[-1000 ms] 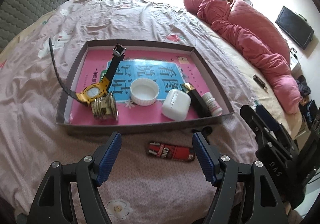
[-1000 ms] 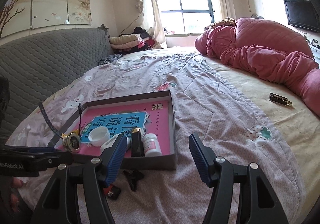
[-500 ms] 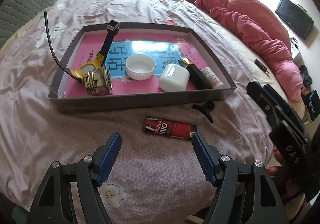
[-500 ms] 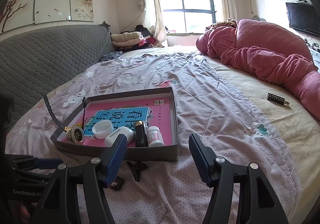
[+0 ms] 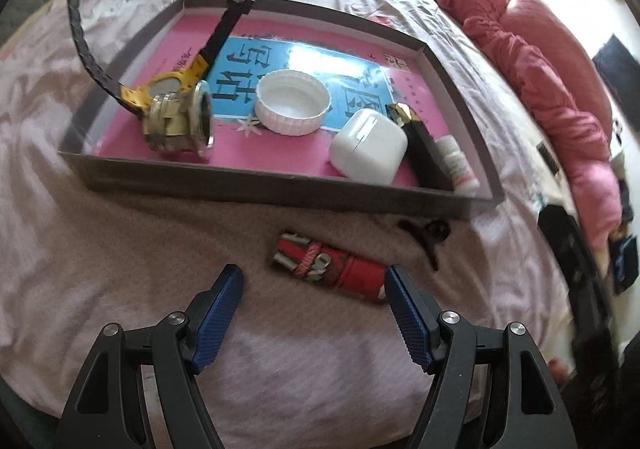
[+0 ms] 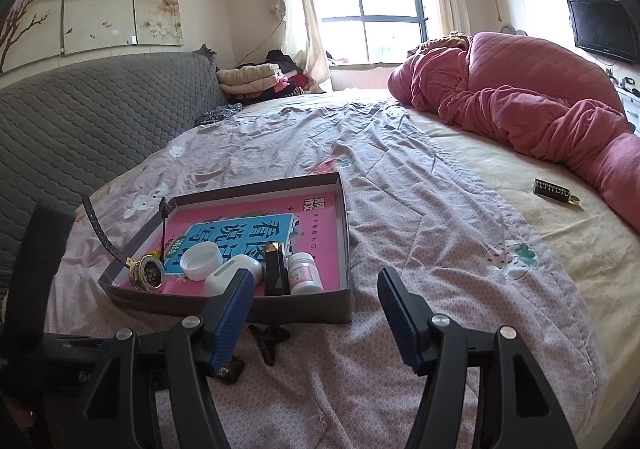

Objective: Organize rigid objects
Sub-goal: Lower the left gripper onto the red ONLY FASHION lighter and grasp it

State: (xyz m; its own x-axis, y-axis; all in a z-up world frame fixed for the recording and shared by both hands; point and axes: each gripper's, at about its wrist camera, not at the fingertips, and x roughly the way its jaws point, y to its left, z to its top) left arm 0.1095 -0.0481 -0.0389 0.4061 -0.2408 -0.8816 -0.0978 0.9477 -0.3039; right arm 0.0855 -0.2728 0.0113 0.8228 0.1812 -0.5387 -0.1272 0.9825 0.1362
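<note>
A shallow grey box (image 5: 280, 185) (image 6: 344, 209) with a pink lining lies on the bed. It holds a yellow watch (image 5: 168, 89), a brass fitting (image 5: 180, 125), a white cap (image 5: 294, 101), a white case (image 5: 368, 151), a black tube (image 5: 426, 155) and a small white bottle (image 5: 456, 165). A red lighter (image 5: 332, 267) and a black clip (image 5: 428, 235) (image 6: 270, 337) lie on the sheet in front of the box. My left gripper (image 5: 314, 291) is open, just short of the lighter. My right gripper (image 6: 316, 293) is open and empty over the sheet by the box's near right corner.
A bunched pink quilt (image 6: 520, 105) lies along the right side of the bed. A small dark tag (image 6: 554, 191) lies on the sheet far right. A grey padded headboard (image 6: 80, 117) runs along the left. Folded clothes (image 6: 256, 77) are stacked at the back.
My left gripper has moved forward and down toward the lighter, which now sits just beyond the fingertips. My right gripper has drawn back a little and risen; the box looks farther away.
</note>
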